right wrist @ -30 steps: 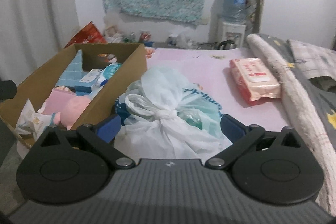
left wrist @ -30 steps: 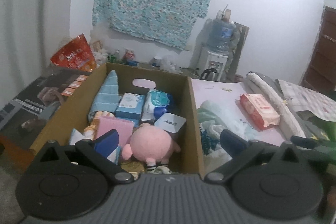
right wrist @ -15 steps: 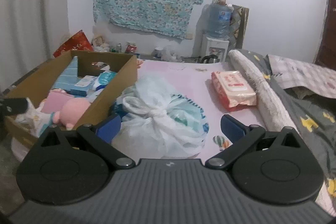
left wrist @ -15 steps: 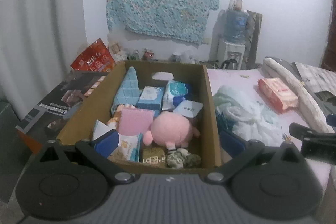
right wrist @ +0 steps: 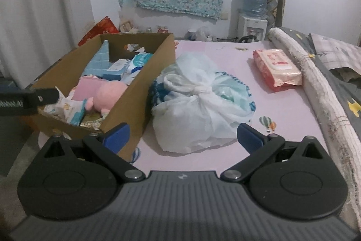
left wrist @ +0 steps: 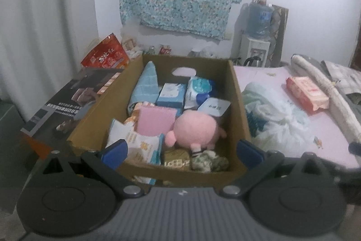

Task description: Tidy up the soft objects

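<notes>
My left gripper [left wrist: 181, 151] gapes wide and empty before the cardboard box [left wrist: 240, 105] holding the pink plush [left wrist: 196, 130]. My right gripper [right wrist: 182, 137], equally wide, faces the knotted plastic bag [right wrist: 198, 101] beside that box.

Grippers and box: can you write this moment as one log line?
left gripper: open, over cardboard box | right gripper: open, facing tied plastic bag | pink plush: in box
</notes>
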`<action>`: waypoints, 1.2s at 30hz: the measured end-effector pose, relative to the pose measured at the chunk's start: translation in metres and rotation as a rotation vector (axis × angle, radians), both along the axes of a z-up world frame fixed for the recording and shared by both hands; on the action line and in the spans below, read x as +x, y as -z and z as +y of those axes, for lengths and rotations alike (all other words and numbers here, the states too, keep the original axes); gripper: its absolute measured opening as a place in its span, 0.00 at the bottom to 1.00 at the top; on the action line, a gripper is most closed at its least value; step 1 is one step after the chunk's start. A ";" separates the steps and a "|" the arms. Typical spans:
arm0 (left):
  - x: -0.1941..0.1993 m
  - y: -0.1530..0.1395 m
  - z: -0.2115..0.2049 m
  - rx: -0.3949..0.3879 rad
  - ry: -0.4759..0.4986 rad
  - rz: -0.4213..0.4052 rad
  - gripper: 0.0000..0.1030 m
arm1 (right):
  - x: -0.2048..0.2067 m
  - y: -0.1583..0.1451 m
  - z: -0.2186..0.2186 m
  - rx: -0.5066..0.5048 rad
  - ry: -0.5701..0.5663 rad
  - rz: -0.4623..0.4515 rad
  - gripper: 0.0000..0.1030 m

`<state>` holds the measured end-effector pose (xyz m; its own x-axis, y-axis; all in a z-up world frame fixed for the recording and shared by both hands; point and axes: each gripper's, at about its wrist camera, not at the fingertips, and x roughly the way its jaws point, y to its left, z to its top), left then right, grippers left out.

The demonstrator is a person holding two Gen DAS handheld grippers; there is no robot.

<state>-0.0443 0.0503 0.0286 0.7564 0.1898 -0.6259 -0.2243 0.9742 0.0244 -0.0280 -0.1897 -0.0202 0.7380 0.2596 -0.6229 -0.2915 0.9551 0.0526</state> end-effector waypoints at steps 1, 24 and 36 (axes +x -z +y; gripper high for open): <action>-0.001 0.002 0.000 0.005 0.001 0.008 1.00 | 0.000 0.000 0.002 0.003 -0.008 0.006 0.99; -0.002 0.021 0.001 -0.006 -0.020 0.143 1.00 | 0.015 0.009 0.021 -0.018 -0.032 0.095 0.99; -0.003 0.023 0.003 0.002 -0.015 0.149 1.00 | 0.014 0.010 0.030 -0.050 -0.050 0.090 0.99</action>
<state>-0.0469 0.0531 0.0059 0.6526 0.2017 -0.7303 -0.2321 0.9708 0.0606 -0.0137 -0.1596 -0.0306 0.6657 0.2612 -0.6990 -0.3351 0.9416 0.0328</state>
